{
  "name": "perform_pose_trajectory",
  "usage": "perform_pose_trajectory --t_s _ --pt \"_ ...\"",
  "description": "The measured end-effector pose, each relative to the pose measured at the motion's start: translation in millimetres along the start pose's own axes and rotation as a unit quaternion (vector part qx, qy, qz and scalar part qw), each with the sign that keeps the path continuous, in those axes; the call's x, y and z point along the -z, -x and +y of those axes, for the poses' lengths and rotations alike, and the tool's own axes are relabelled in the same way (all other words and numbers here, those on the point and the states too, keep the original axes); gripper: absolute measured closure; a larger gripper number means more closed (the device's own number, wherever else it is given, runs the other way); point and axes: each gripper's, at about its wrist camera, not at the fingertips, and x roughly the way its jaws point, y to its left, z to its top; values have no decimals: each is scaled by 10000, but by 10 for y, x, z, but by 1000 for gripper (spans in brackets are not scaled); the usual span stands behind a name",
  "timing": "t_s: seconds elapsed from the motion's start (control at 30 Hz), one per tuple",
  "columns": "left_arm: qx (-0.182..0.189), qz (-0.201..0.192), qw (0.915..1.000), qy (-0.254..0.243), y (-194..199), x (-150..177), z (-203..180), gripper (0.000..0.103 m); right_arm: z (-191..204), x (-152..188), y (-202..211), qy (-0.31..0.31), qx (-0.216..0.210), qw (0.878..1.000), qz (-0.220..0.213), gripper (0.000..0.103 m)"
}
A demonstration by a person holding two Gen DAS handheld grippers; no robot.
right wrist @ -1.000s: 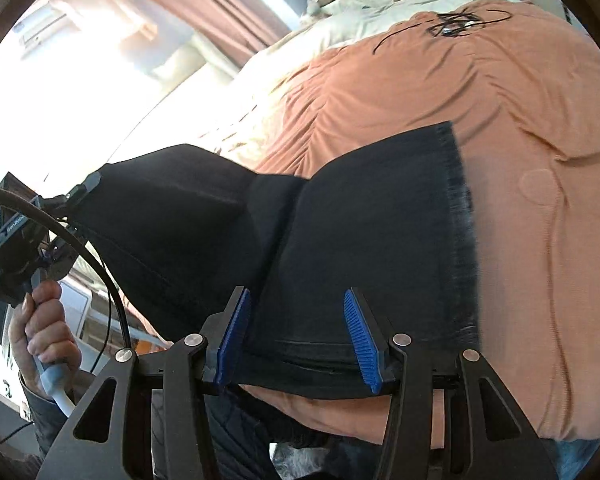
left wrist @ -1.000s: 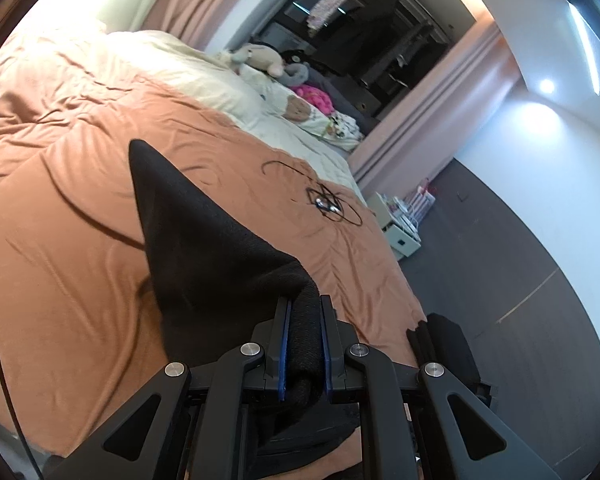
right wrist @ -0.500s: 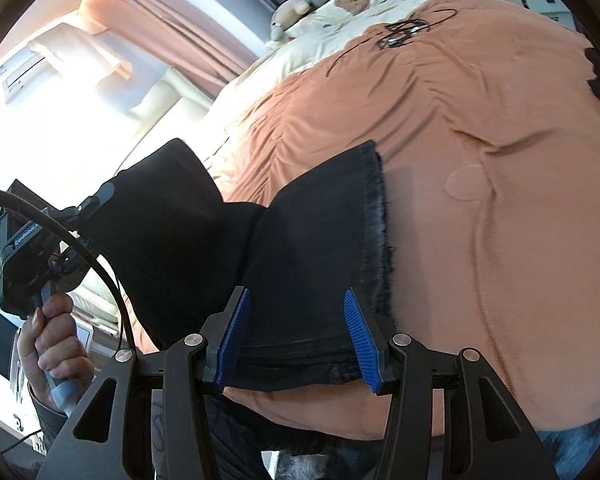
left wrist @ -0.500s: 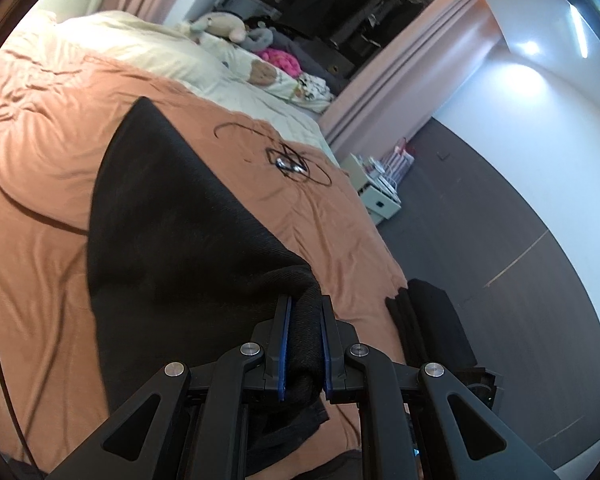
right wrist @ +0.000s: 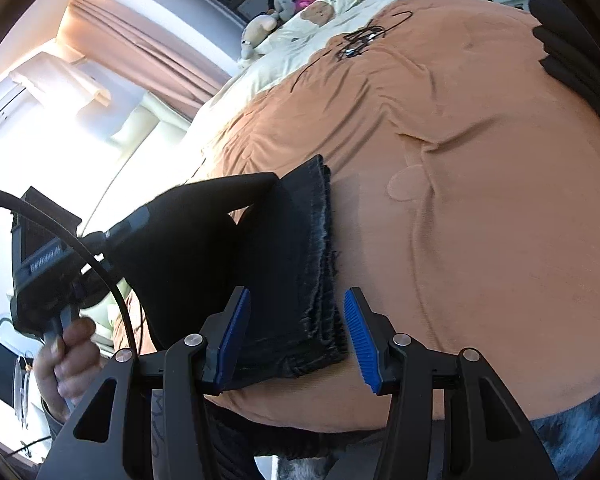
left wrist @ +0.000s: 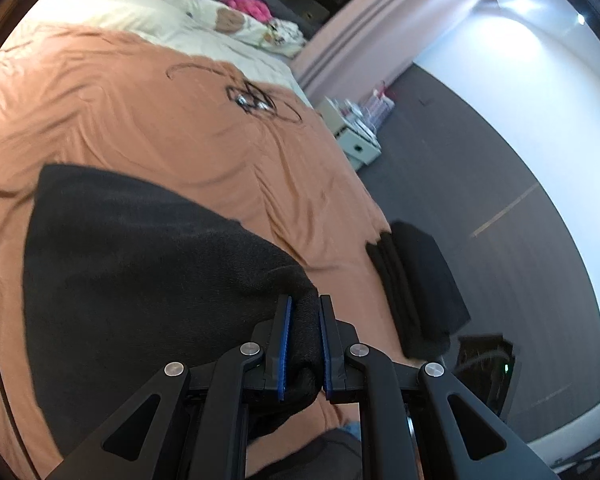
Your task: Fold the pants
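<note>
The left gripper (left wrist: 302, 344) pinches a bunched corner of the dark denim pants (right wrist: 300, 280) to carry it over the fold, while the right gripper (right wrist: 296, 332) stands half-open astride the frayed hems at six o'clock on the rust-orange bedspread (right wrist: 480, 200), seemingly not pressing.

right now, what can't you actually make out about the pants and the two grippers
- Left wrist view: the pants fabric below the left gripper is hidden by its black linkage.
- Right wrist view: whether the right gripper touches the hem is unclear; its own frame covers the near edge.
- Right wrist view: the left gripper's fingertips are buried in dark cloth.
- Both views: the tangled black cord on the orange bedcover is too small to identify.
</note>
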Motion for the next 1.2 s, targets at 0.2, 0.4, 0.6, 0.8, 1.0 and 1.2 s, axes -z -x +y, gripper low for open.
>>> perform_pose_trajectory --t_s 0.2,0.4,0.6,0.8,1.0,1.2 --pt "22 658 9977 -139 -259 345 -60 90 -51 8 21 -123 -57 9999 46 56" --pt "153 1162 9930 -118 -286 526 -3 82 -32 58 -75 -137 -233 9993 242 56" --pt "-80 878 9958 -255 26 454 56 52 21 28 -242 -164 -394 9984 378 56" --pt "-527 582 9969 94 274 368 450 52 53 -127 -485 -91 -381 9979 523 56" --pt "-871 384 9943 482 444 278 885 52 70 -424 -743 -21 -394 9972 643 56" --pt "-1176 322 9887 869 466 227 1229 52 92 -654 -1070 -13 -446 9956 824 56"
